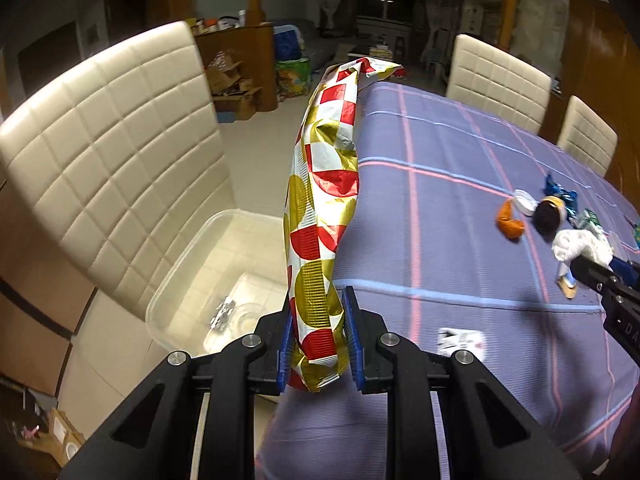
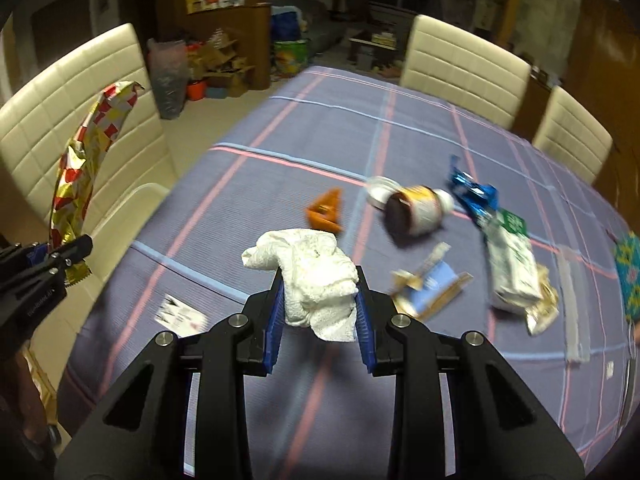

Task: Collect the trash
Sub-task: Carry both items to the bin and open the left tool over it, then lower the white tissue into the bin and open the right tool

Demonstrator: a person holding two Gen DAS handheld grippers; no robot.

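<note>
Now, left to right: clear bin point(image 1: 192, 272) on floor beside chair point(image 1: 108, 152). Left tool point(image 1: 318, 344) clamped on long red-gold wrapper point(image 1: 324, 184), wrapper hangs in air at counter point(image 1: 460, 208) edge. Right tool point(image 2: 320, 316) clamped on white tissue point(image 2: 316, 276), above counter. Further right on counter: orange scrap point(image 2: 326, 212), jar point(image 2: 416, 210), blue wrapper point(image 2: 474, 196), white packet point(image 2: 514, 272).

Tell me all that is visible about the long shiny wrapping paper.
The wrapping paper is a long crumpled strip of glossy foil, patterned with red, gold and white checks and circles. The left gripper is shut on its lower end, both blue pads pressing it. It rises upward, bending, beside the table edge, above a clear plastic bin.
</note>
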